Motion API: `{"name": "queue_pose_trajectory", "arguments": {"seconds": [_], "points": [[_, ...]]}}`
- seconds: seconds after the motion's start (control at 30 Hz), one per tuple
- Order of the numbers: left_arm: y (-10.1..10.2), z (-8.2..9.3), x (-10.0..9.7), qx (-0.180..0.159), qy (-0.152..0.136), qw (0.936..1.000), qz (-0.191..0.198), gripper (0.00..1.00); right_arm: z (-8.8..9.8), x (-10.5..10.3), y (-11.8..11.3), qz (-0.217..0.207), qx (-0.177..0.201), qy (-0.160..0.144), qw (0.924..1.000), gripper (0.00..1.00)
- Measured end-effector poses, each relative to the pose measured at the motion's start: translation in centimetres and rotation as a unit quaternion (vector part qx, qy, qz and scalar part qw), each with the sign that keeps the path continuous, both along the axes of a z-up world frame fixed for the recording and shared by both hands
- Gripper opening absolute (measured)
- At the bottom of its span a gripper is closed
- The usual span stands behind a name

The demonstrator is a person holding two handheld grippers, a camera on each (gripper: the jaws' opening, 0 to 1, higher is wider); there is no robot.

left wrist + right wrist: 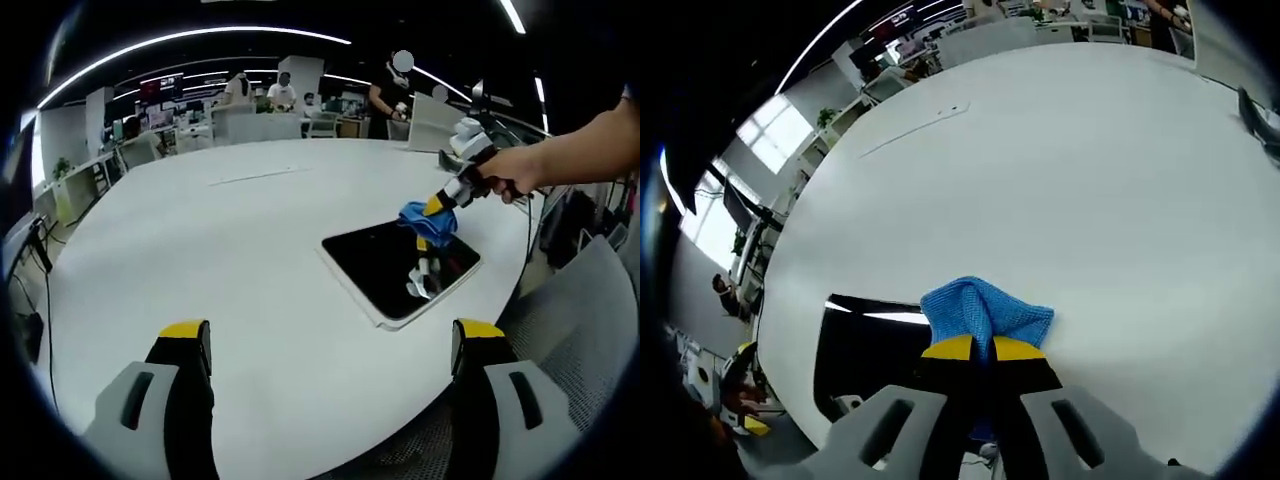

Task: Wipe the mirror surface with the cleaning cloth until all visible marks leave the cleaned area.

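The right gripper (973, 349) has its fingers clamped on the cloth (985, 312), pressing it onto the mirror's (385, 268) far edge to wipe. The left gripper (330, 345) waits near, fingers apart, above the counter (200, 240).

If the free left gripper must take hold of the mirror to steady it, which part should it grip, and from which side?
Probably the mirror edge nearest the left gripper. The mirror lies flat on the white table, so only its thin rim offers a hold. The far corner is taken by the blue cloth in the right gripper. Come in low from the near side, jaws level.
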State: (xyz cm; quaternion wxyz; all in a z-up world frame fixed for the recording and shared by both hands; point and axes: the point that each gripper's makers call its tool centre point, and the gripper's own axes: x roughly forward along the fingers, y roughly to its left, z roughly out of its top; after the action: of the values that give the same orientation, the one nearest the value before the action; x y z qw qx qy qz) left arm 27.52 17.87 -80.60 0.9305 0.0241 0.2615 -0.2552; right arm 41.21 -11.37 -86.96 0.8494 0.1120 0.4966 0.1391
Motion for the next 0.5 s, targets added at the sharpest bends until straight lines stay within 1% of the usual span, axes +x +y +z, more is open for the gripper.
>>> {"name": "queue_pose_trajectory", "arguments": {"seconds": [0.07,0.1,0.17,0.43,0.5], "points": [[-0.3,-0.1,-0.1,-0.007,0.004,1.0000,-0.006,0.99,0.1,0.2,0.0,0.003,-0.002,0.001,1.0000,0.00],[-0.8,-0.3,-0.5,-0.010,0.012,0.9997,-0.018,0.99,0.1,0.4,0.0,0.005,-0.004,0.001,1.0000,0.00],[-0.8,-0.2,-0.4,-0.009,0.006,0.9998,-0.019,0.99,0.1,0.7,0.0,0.008,-0.009,0.001,0.9999,0.00],[-0.4,-0.2,-0.2,-0.005,0.005,0.9999,-0.014,0.99,-0.1,1.0,0.0,0.009,-0.009,0.002,0.9999,0.00],[-0.2,-0.3,-0.1,0.004,0.003,0.9999,-0.013,0.99,0.0,1.1,0.0,0.012,-0.008,0.001,0.9999,0.00]]}}
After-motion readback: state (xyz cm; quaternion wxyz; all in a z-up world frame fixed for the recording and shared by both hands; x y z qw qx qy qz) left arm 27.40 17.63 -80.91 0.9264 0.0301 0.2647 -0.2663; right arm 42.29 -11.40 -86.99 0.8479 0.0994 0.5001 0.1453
